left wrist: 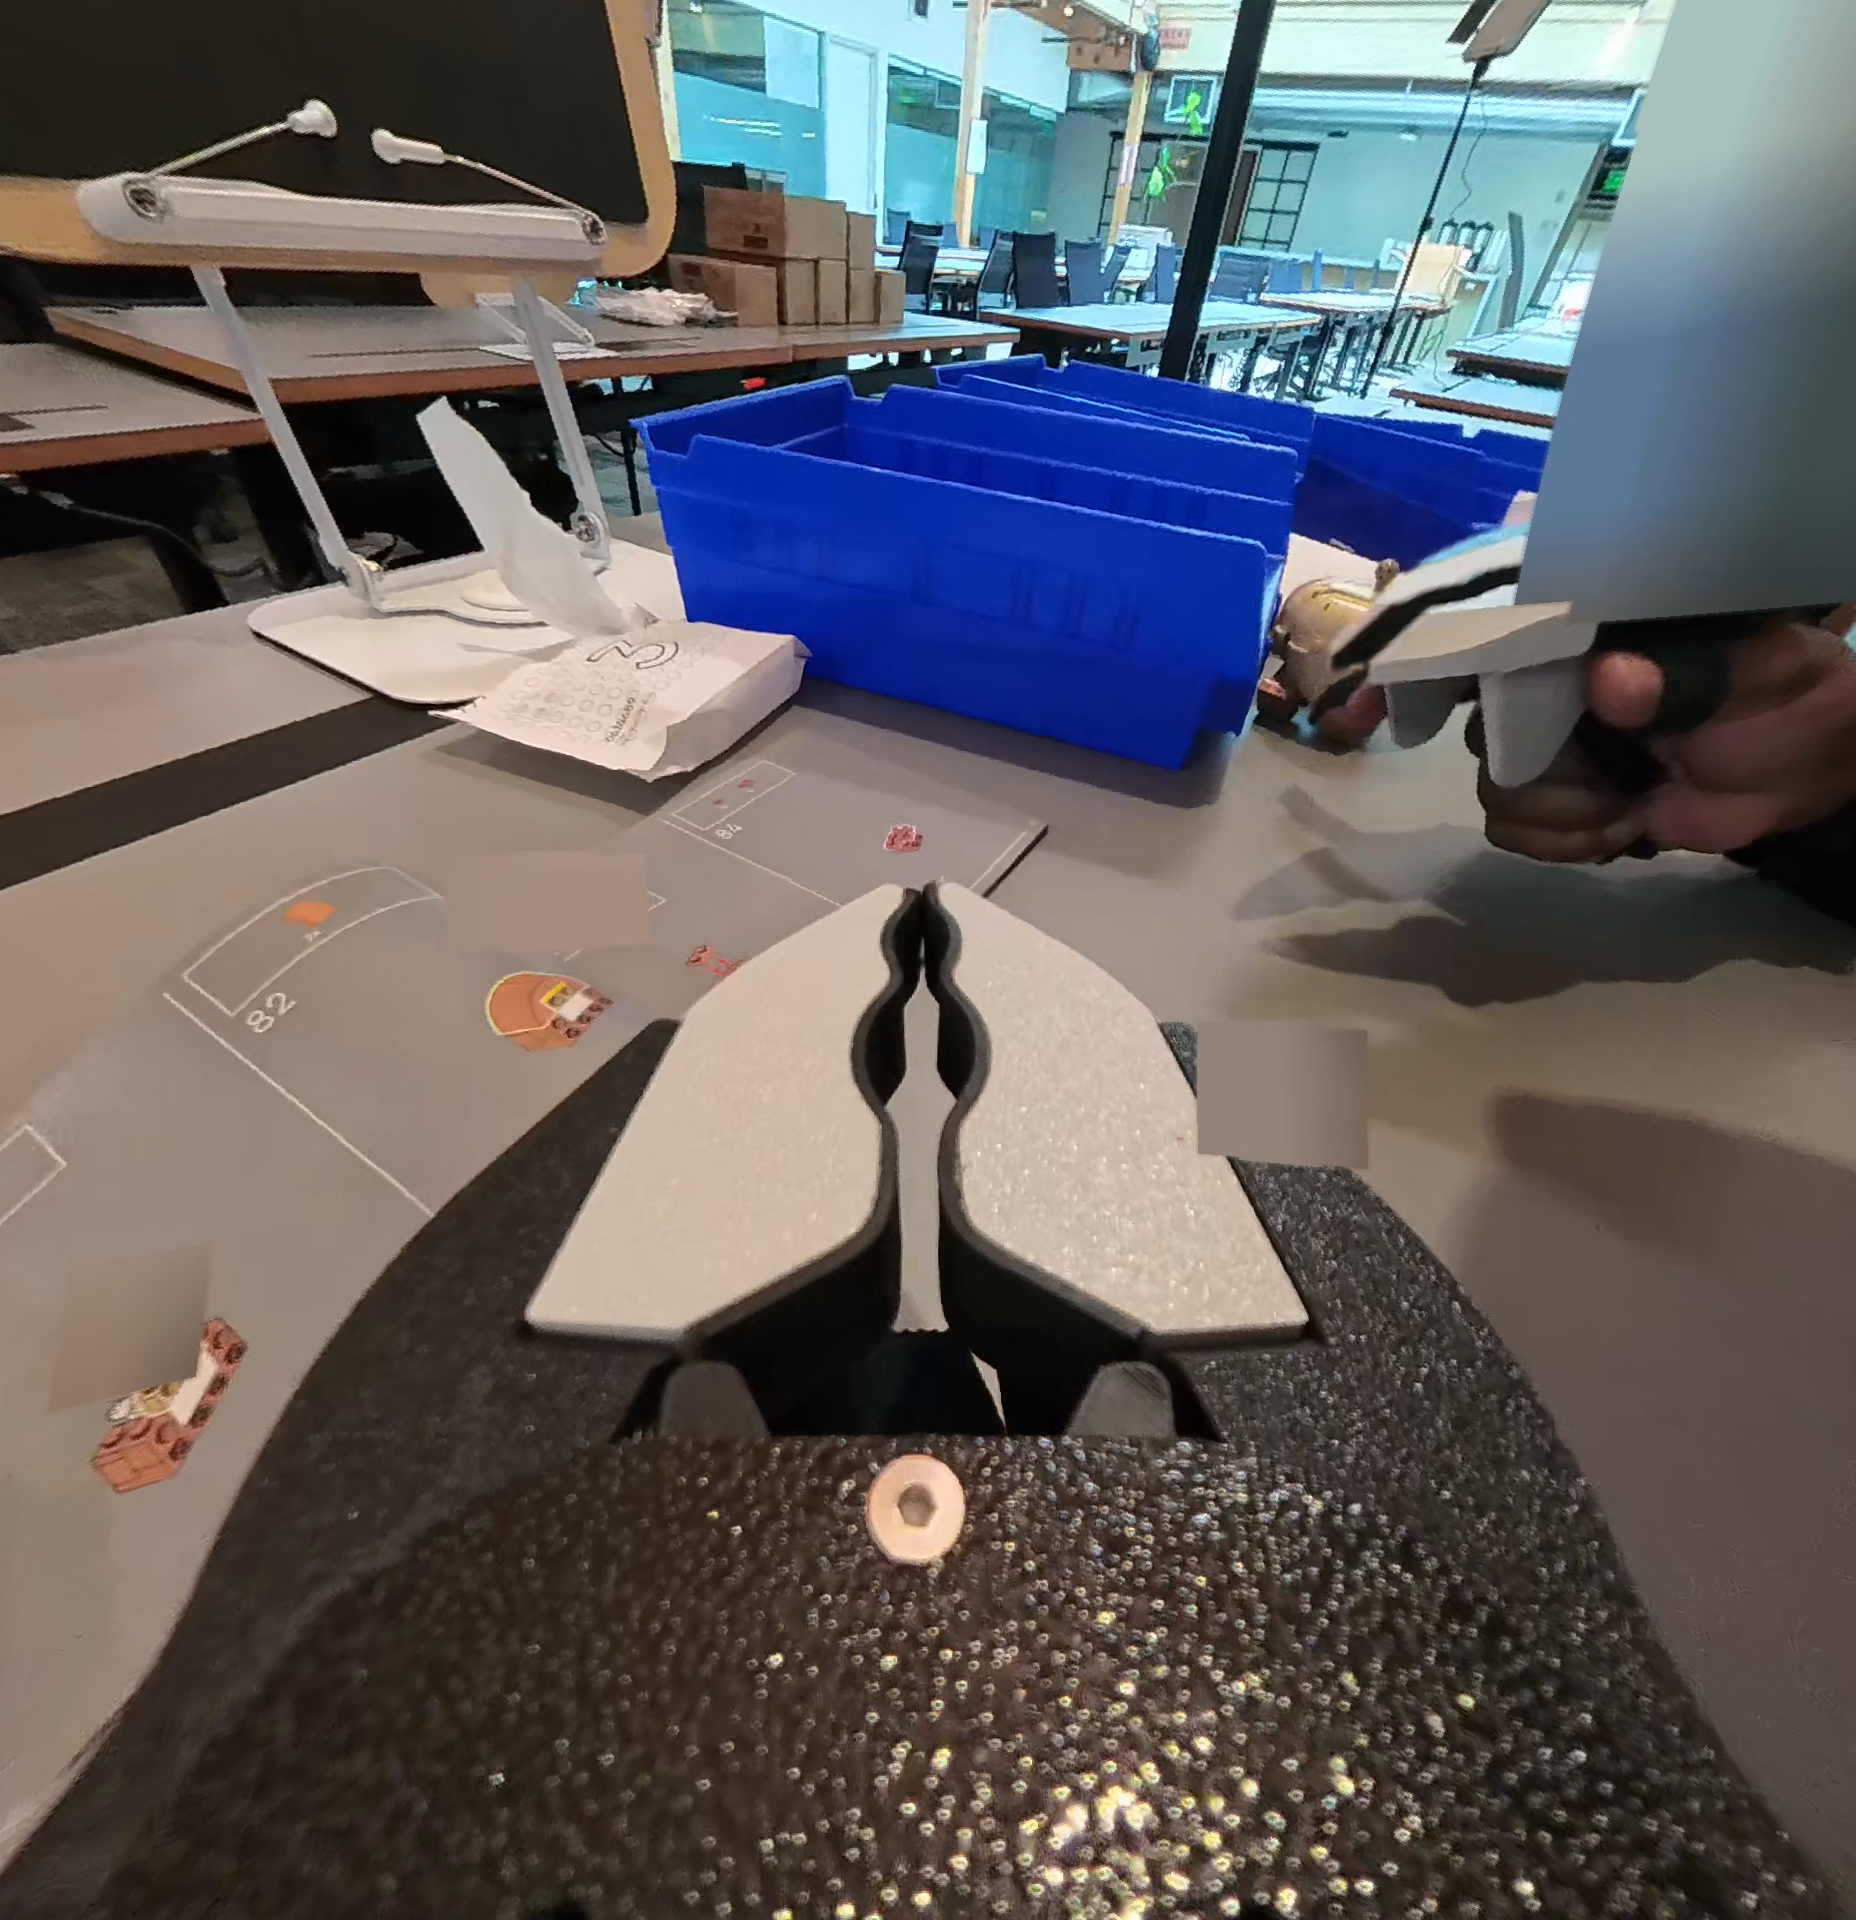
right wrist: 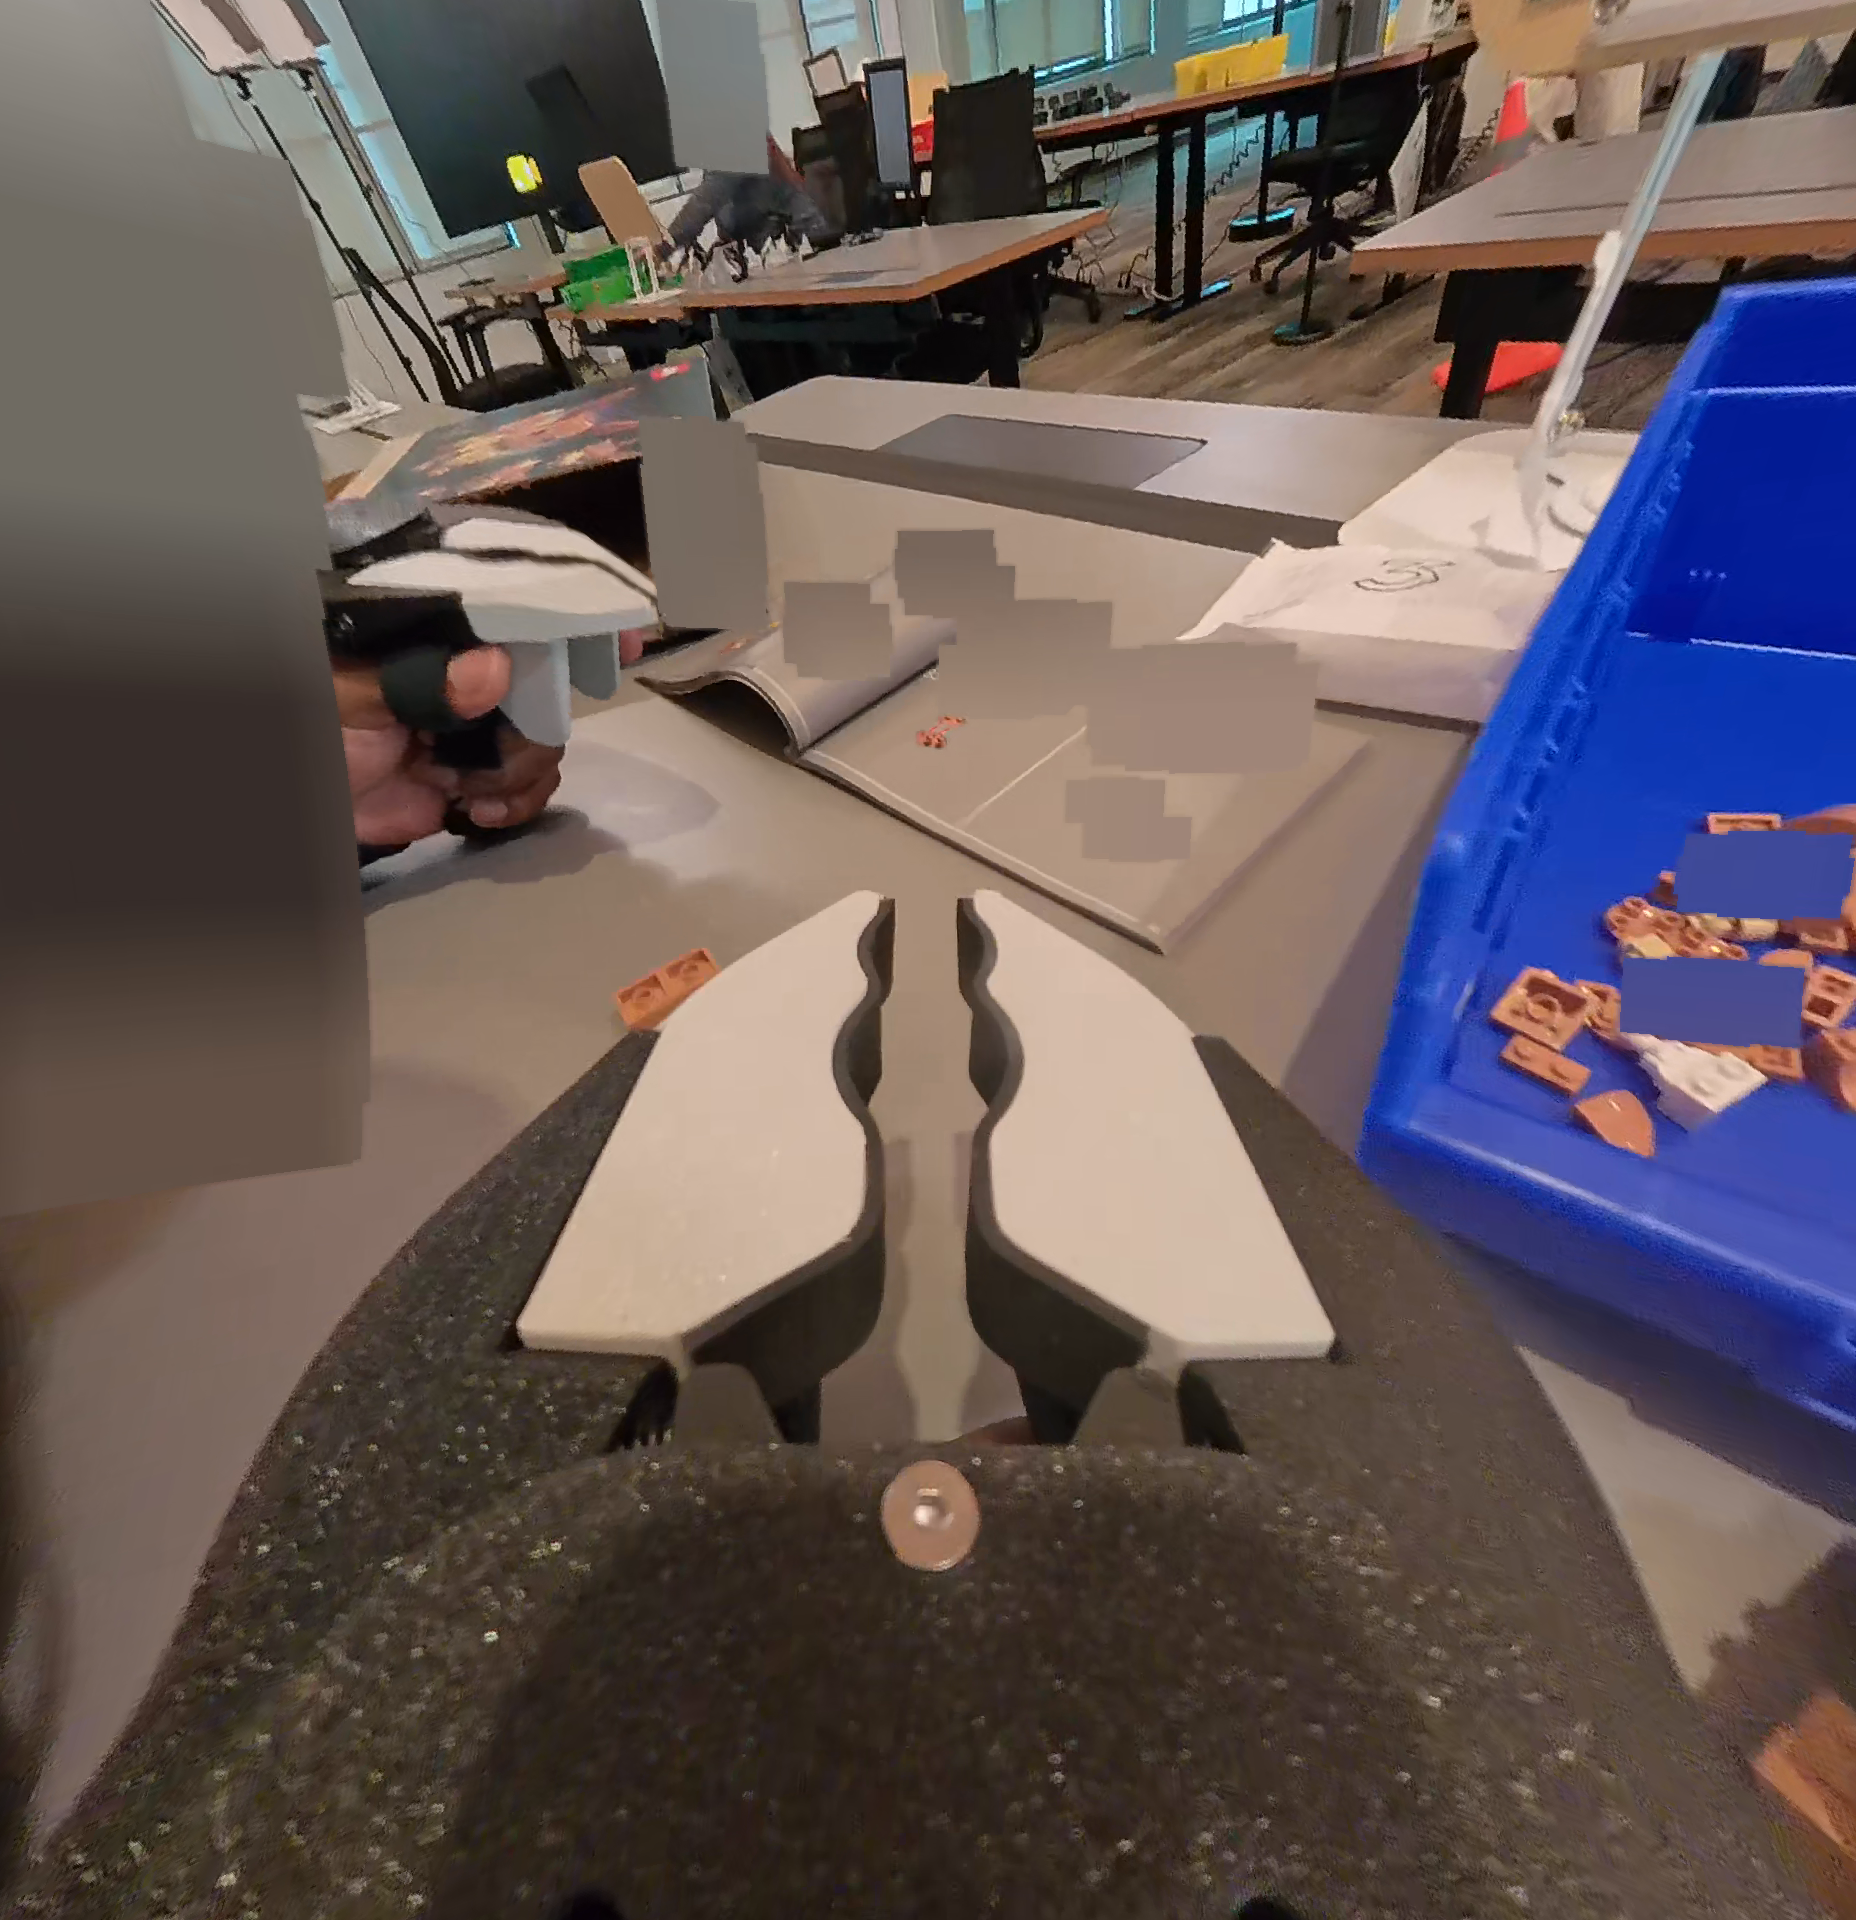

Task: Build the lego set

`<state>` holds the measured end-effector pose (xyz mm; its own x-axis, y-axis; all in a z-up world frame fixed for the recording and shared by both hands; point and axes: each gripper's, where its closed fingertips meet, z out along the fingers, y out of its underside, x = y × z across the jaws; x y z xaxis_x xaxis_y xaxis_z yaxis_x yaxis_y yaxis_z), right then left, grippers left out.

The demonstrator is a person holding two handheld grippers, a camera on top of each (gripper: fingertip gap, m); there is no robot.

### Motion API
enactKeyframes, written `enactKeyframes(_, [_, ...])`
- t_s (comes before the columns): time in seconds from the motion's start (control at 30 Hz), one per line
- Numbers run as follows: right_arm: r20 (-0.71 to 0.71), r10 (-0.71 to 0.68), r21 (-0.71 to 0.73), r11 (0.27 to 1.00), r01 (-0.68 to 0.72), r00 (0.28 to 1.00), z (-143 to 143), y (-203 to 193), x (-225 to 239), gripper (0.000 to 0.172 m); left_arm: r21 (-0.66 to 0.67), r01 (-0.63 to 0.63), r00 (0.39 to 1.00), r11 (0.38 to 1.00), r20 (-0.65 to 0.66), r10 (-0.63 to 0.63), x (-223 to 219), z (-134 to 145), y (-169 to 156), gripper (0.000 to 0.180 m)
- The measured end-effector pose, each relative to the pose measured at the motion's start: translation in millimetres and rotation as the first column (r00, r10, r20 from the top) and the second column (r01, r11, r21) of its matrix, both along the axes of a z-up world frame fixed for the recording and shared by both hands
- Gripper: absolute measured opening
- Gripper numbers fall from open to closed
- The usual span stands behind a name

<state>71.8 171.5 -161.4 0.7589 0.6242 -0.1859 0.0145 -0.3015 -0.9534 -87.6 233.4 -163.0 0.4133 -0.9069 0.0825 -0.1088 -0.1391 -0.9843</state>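
The left gripper point(left wrist: 925, 891), tips together on nothing, hovers over one open printed booklet point(left wrist: 758, 831), while the right gripper point(right wrist: 924, 909), jaws slightly apart and bare, sits beside one orange two-stud plate point(right wrist: 664, 987) near a blue bin point(right wrist: 1506, 1039) of loose bricks point(right wrist: 1547, 1023).

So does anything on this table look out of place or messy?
One small orange-brown brick lies loose on the grey table, just left of the right tongs, while the rest sit heaped in the blue bin. A crumpled white paper bag lies torn open by the booklet.
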Motion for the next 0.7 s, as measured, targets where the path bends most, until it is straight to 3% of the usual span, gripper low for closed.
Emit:
enactKeyframes(0.4, [0.007,0.063,-0.077,0.995,-0.062,0.998,-22,-17,21,0.011,0.008,-0.028,0.998,1.000,-0.050,0.029,31,-6,4,0.000])
enactKeyframes(0.7, [0.020,0.071,-0.082,0.994,-0.069,0.997,-25,-17,19,0.011,-0.018,-0.021,1.000,1.000,0.016,0.021,25,0,5,0.000])
